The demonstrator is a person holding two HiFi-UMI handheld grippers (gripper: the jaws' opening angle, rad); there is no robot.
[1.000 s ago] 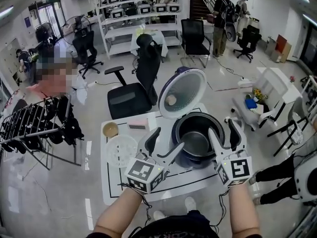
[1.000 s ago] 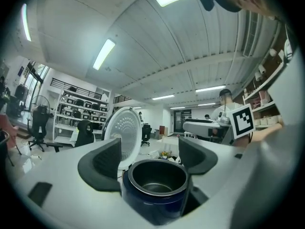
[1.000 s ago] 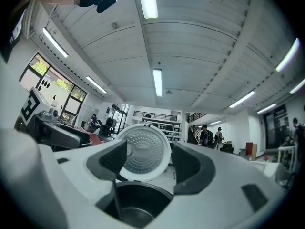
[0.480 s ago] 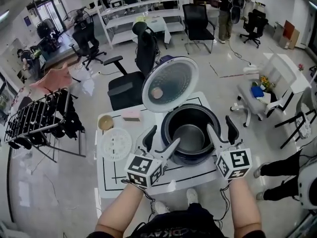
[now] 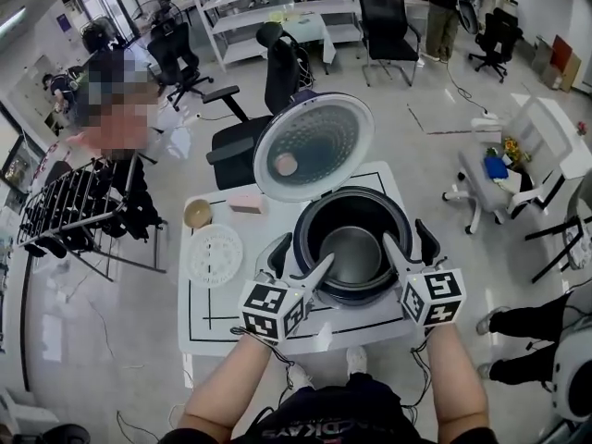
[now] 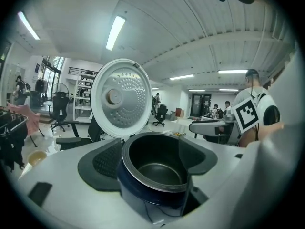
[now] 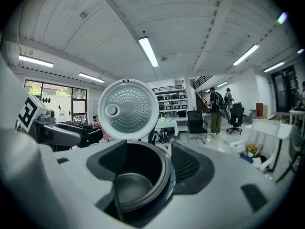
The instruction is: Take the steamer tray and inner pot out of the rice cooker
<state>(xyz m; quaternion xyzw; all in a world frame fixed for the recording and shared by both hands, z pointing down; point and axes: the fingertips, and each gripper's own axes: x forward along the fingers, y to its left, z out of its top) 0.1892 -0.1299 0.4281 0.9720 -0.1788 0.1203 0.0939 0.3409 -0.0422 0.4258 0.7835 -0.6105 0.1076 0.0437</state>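
Your left gripper and right gripper both stand spread wide, each with the rim of the inner pot between its jaws. The pot sits in the open rice cooker. The steamer tray lies on the table to the left.

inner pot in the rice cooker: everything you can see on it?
The round dark metal inner pot sits upright in the navy rice cooker, whose white perforated lid stands open behind. Dark walls, greyer flat bottom, thin shiny rim, nothing inside. The left gripper and right gripper, both open, straddle its rim on opposite sides; contact is unclear.
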